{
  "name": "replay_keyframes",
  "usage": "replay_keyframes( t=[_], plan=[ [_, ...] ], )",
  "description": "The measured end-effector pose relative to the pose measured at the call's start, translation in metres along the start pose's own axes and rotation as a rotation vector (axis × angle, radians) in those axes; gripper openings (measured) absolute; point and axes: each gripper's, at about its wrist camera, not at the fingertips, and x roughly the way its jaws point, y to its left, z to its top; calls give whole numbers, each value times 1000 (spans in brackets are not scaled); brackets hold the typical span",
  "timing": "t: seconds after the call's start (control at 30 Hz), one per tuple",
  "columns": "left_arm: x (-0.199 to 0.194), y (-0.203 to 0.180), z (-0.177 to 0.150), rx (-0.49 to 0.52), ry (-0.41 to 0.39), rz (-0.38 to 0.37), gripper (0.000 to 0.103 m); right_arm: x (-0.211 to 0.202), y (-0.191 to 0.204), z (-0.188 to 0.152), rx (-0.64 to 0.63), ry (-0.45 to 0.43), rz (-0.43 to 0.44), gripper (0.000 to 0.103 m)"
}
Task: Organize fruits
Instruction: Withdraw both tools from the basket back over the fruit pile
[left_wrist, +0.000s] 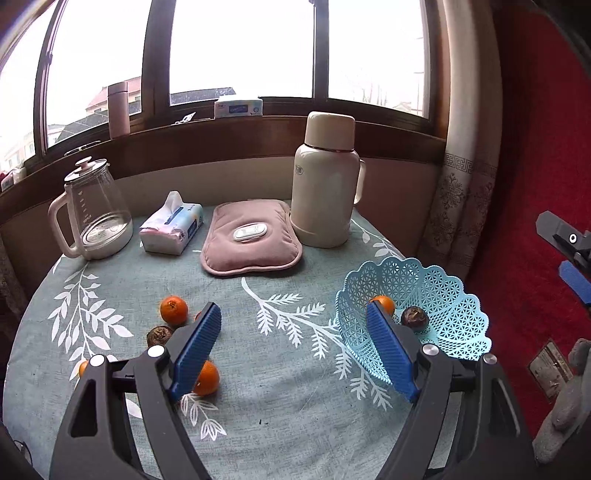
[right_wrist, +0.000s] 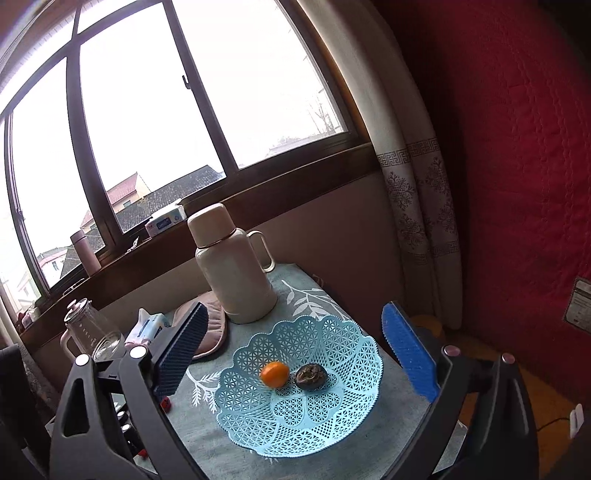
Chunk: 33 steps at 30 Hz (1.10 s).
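Left wrist view: the left tongs (left_wrist: 293, 332) stand wide with nothing between the pads, over the cloth (left_wrist: 280, 406). The loose fruit lies to their left: one orange (left_wrist: 174, 310) up the cloth, a dark wrinkled fruit (left_wrist: 159, 335) just below it, another orange (left_wrist: 207, 377) partly behind the left pad, and a sliver of a third at the left edge (left_wrist: 83, 368). The basket (left_wrist: 443, 295) sits to their right, already holding an orange and a dark fruit. This hand is the nearer one for the loose fruit, I judge.

Right wrist view: the right tongs (right_wrist: 295, 354) are wide and empty, the basket (right_wrist: 295, 435) straight ahead between the pads. In it an orange (right_wrist: 274, 374) and a dark fruit (right_wrist: 310, 375) lie side by side, slightly apart; both are round, with no long axis to align to.
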Motion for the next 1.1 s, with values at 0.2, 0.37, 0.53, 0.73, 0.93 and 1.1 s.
replay_keyframes(
  t=[0.2,0.37,0.53,0.73,0.93,1.1],
  plan=[
    [-6,17,-3,-20,-15,50,80,6,16,-11,-44,29,31,97],
    [-6,35,-8,-47,-7,81,80,13,32,-23,-89,65,60,97],
    [-6,50,-10,-70,-2,110,80,20,47,-35,-134,101,85,97],
    [-7,69,-12,-102,-5,156,80,26,61,-49,-174,139,112,97],
    [-9,86,-14,-125,-6,192,80,29,77,-64,-221,171,139,97],
    [-11,100,-18,-132,-8,234,80,31,93,-79,-269,200,163,97]
  ],
)
